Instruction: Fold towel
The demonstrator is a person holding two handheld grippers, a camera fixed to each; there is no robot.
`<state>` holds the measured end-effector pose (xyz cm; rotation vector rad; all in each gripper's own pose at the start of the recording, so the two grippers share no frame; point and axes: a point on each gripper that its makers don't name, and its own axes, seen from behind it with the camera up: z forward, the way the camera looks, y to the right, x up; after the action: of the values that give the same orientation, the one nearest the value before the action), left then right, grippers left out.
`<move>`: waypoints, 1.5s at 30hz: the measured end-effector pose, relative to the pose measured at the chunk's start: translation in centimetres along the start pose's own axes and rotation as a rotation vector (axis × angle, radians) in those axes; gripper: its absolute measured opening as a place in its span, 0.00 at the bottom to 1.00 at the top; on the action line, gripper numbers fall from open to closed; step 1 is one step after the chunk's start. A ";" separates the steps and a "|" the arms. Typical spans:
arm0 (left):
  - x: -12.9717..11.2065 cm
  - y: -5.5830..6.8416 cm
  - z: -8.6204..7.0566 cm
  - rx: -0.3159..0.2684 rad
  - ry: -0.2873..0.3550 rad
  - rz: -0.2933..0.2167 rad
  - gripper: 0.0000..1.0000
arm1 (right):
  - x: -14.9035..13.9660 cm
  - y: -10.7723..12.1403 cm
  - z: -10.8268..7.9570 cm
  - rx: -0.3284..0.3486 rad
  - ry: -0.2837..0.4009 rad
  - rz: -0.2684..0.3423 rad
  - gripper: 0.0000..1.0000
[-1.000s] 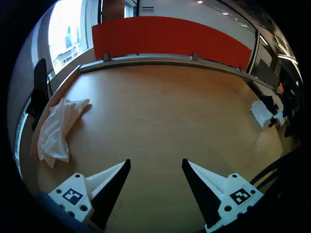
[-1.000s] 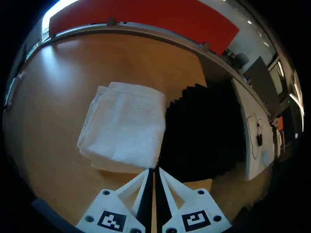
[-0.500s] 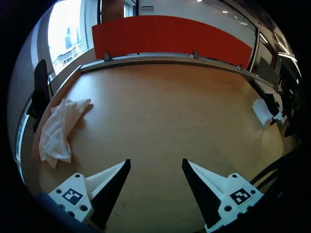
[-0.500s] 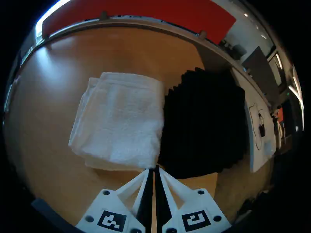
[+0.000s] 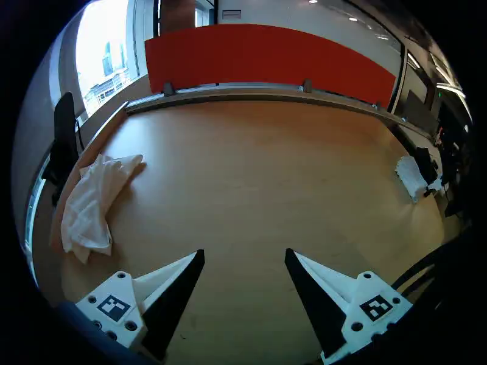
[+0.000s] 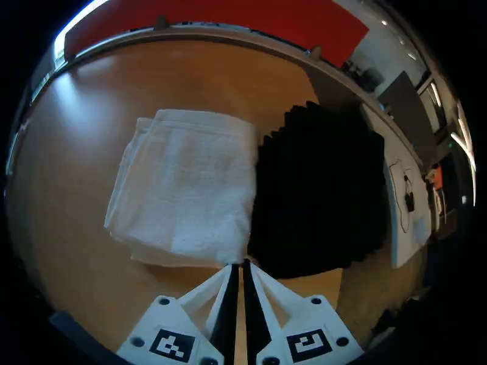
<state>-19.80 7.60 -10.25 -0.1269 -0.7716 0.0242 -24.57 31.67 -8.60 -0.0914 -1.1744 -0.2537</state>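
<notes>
The wide wooden tabletop [image 5: 255, 170] offers plenty of bare room in its middle, and that looks like the best place to spread the crumpled towel [image 5: 91, 201], which lies in a heap near the left edge, well apart from the left tool [image 5: 243, 252]. That tool is spread open and holds nothing, so it should probably pinch a single corner rather than the bunch. A folded towel [image 6: 182, 194] already lies flat just ahead of the right tool [image 6: 238, 266], whose fingers are pressed together at its near corner. A red partition [image 5: 268, 55] bounds the far side, a black ribbed mat [image 6: 316, 194] touches the folded towel's edge, and a dark chair [image 5: 64, 140] stands behind the heap.
</notes>
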 end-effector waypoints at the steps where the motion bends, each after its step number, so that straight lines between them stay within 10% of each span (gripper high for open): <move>1: 0.0 0.0 0.0 -0.001 0.000 -0.001 0.98 | 0.0 0.0 0.0 -0.002 0.000 0.002 0.09; 17: 0.3 0.5 0.2 -0.015 0.006 0.000 0.99 | -0.2 -0.5 -1.1 0.006 0.035 0.027 0.91; 32: 0.4 0.3 -0.2 -0.019 0.020 -0.004 0.99 | 0.7 -2.1 -2.1 0.036 0.072 0.057 0.91; 45: 0.7 0.0 -0.4 -0.020 0.031 -0.008 0.98 | 2.1 -4.0 -2.8 0.082 0.129 0.212 0.91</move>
<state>-18.99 7.63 -10.08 -0.1433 -0.7415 0.0066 -22.24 26.94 -7.96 -0.1248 -1.0359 -0.0235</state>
